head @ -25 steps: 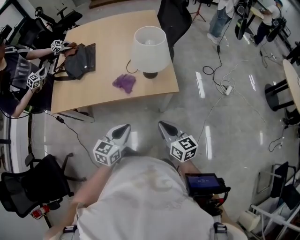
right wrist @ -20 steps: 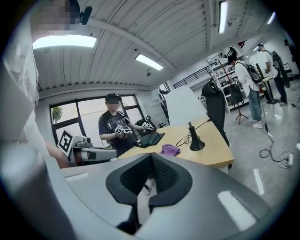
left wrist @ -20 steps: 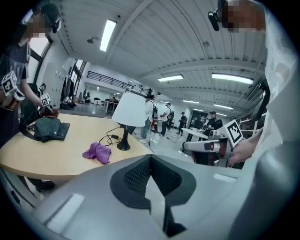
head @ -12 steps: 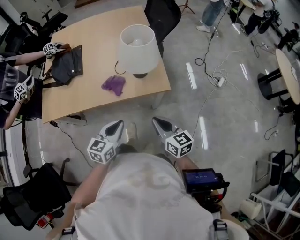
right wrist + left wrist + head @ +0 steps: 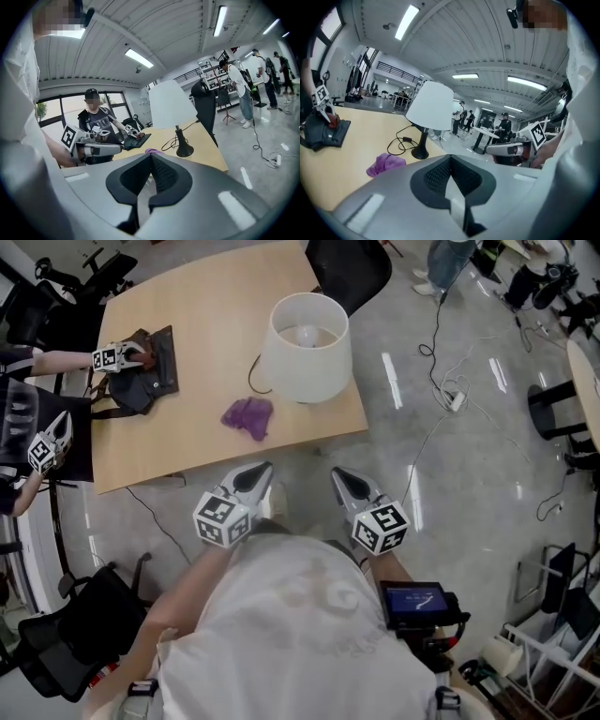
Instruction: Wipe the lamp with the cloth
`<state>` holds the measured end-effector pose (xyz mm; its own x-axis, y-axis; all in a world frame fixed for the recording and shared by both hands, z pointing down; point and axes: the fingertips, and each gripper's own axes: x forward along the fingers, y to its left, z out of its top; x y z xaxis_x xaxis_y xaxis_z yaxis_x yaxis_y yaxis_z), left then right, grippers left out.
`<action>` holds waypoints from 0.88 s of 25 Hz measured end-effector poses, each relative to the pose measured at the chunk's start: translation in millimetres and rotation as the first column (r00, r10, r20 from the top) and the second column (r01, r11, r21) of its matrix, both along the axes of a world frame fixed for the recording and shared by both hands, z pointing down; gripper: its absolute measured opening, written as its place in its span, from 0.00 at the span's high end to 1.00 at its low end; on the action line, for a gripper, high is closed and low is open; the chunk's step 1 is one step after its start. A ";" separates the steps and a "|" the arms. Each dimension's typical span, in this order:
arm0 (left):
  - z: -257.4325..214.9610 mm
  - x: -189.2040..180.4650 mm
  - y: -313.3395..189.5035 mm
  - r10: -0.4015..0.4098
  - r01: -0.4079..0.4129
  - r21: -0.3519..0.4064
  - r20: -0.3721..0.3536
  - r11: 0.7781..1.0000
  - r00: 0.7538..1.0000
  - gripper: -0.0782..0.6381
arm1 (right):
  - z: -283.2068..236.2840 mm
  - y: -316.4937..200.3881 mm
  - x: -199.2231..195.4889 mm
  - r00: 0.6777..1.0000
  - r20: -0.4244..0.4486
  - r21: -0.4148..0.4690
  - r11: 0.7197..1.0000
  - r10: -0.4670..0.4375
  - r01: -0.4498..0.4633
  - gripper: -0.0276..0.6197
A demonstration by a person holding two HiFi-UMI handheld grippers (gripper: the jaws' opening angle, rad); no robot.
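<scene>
Lamp with a white drum shade (image 5: 305, 348) and a black foot stood near the right-hand near corner of the light wooden table (image 5: 211, 310), its black cord (image 5: 254, 373) curling on the top beside it. I saw the crumpled purple cloth (image 5: 247, 416) lying just left of the lamp, close to the near edge and apart from the foot. Bare tabletop lay between the cloth and a dark fabric bag (image 5: 150, 367) at the left end, where another person's gripper (image 5: 112, 357) rested on it. A black office chair (image 5: 349, 268) stood at the far edge behind the lamp. To the right of the table the grey floor lay open, crossed by loose white cables (image 5: 450, 399).

My left gripper (image 5: 261, 470) and right gripper (image 5: 339, 474) hung side by side just short of the near edge, over the floor, pointing toward the table. Each gripper view showed the jaws pressed together with nothing between them, touching nothing.
</scene>
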<state>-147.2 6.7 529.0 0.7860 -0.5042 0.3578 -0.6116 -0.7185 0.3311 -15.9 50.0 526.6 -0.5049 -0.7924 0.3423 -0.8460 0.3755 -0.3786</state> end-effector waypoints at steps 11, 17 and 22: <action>3.3 -9.1 -72.2 0.078 -0.078 -0.001 0.005 0.997 0.997 0.89 | -9.6 -61.9 -16.6 0.999 -0.012 0.031 0.999 0.044 -0.044 0.94; 8.1 -9.0 -99.3 0.129 -0.130 0.011 0.025 0.991 0.991 0.89 | -9.4 -78.7 -11.5 0.993 -0.048 0.035 0.993 0.111 -0.109 0.94; 13.5 -7.8 -111.9 0.162 -0.162 0.001 0.031 0.987 0.986 0.89 | -8.1 -83.3 -4.9 0.986 -0.060 0.023 0.988 0.156 -0.154 0.94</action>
<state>-155.0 -105.2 542.5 0.8458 -0.3725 0.3819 -0.4972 -0.8099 0.3112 -20.8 -33.2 518.5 -0.3538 -0.8659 0.3537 -0.9160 0.2444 -0.3180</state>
